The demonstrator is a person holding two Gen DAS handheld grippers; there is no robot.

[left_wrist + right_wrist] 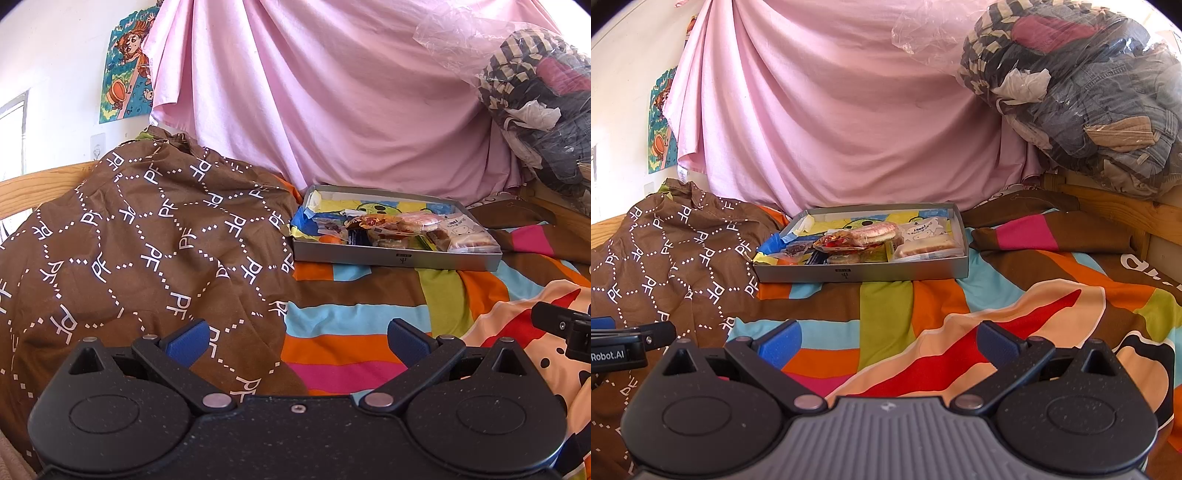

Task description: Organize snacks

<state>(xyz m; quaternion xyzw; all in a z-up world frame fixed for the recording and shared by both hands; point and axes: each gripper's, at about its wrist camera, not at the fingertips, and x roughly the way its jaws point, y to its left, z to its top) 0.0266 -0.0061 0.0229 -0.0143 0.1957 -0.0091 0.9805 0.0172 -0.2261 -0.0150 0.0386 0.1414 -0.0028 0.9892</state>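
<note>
Left gripper (297, 341): blue-padded fingers spread wide, nothing between them; it hovers low over the bedding. Its black body fills the bottom of the left wrist view and hides the bedding directly under it.

Left of and ahead of this gripper lies a crumpled brown cloth (140, 236), soft woven fabric printed with white dotted diamonds and "PF" letters. It is heaped high and hides whatever lies beneath. A wooden bed rail (40, 182) shows only as a strip behind it. On the wall above, a cartoon poster (127, 70) is partly covered by a draped pink sheet (332, 103), smooth with long folds.

Ahead of both grippers, well apart from them, sits a shallow grey cardboard box (860, 274), rectangular, lined with coloured printed paper. In it lies a jumble of snack packets (860, 238) in clear and printed wrappers; they overlap, and individual items are hard to make out.

The box rests on a striped bedspread (886, 314) with flat cotton bands of orange, blue, green, pink and brown.

Right gripper (888, 343): fingers likewise wide apart and empty, near the bedspread. Far ahead to its right, a clear plastic bag of clothes (1082, 96), glossy and crinkled, is cut off at the frame edge.
</note>
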